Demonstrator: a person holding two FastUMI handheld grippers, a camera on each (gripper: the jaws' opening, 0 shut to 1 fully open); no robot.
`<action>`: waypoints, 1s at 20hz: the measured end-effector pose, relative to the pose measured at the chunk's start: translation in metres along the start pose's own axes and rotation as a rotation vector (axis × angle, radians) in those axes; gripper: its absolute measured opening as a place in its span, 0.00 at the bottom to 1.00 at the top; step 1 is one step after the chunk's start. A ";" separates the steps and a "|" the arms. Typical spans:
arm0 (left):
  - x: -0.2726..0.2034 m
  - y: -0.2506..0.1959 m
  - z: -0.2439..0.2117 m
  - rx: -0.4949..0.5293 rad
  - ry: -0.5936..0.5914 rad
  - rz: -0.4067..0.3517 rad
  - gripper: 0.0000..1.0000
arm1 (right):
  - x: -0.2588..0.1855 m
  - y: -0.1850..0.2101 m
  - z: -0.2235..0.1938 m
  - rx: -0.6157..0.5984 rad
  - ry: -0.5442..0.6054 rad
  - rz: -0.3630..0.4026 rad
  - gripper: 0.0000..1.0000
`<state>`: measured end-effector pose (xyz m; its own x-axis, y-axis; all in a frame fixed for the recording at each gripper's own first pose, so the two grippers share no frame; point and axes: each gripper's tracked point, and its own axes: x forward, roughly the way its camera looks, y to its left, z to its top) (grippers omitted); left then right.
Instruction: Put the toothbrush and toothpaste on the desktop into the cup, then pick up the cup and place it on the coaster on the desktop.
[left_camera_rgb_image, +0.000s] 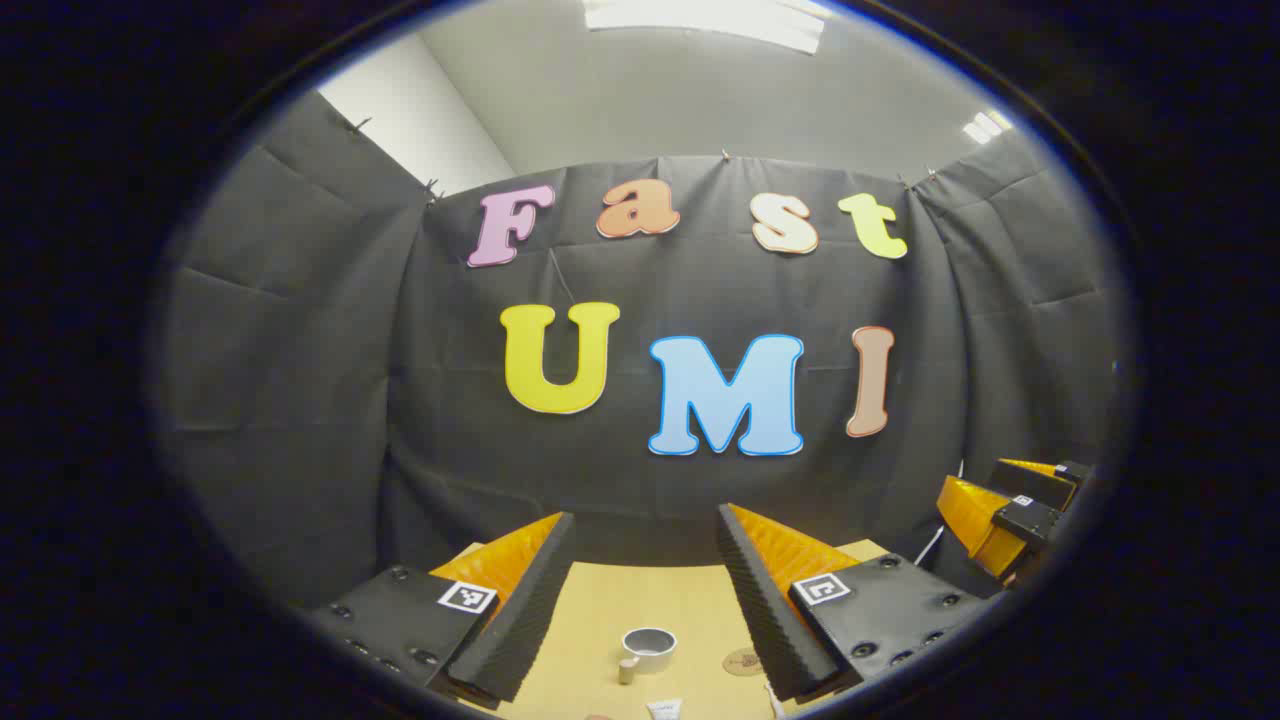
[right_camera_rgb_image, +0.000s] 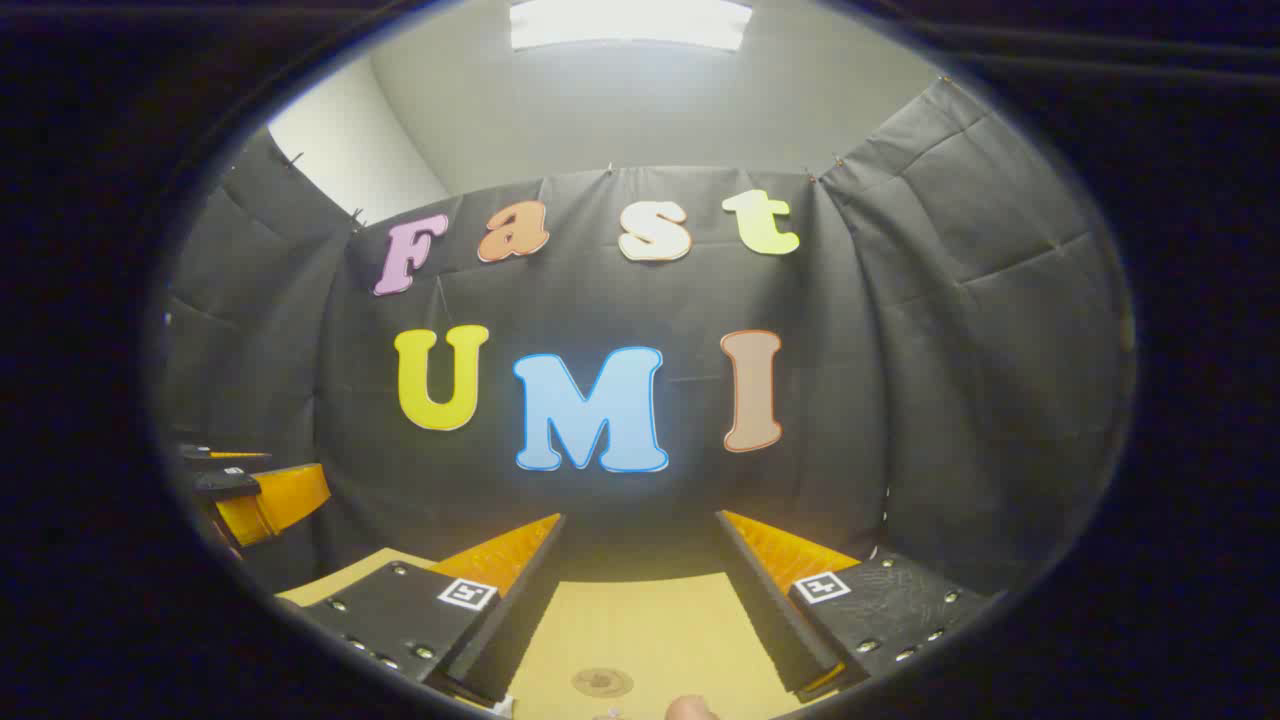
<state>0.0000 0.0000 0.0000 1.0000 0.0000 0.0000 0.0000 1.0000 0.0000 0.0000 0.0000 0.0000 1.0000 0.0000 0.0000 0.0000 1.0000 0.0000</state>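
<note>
Left gripper view: left gripper spread, empty; cup lay ahead between its fingers, coaster beside. Right gripper spread too. Nothing grasped; next, descend toward toothpaste.

Illumination is even and moderately bright. It comes from ceiling panels, which are overexposed to plain white. Below the panels, the cloth wall stays dark and matte, without glare. The surface shows soft, faint shadows. Fisheye distortion bends straight lines toward the edges, where focus softens slightly.
</note>
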 end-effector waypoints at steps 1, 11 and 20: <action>0.000 -0.001 -0.001 0.000 0.002 0.002 0.95 | 0.001 0.000 0.000 0.004 0.004 0.004 0.92; -0.004 -0.018 -0.003 0.015 0.007 0.002 0.95 | 0.000 0.022 0.002 -0.048 -0.023 0.098 0.89; -0.014 -0.025 -0.009 0.038 0.019 -0.009 0.94 | -0.011 0.028 -0.005 -0.035 0.000 0.119 0.92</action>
<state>-0.0140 -0.0248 -0.0089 0.9998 -0.0084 -0.0187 0.0091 0.9992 0.0382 -0.0113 0.0281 -0.0053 0.9929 0.1189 -0.0017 -0.1189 0.9923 -0.0347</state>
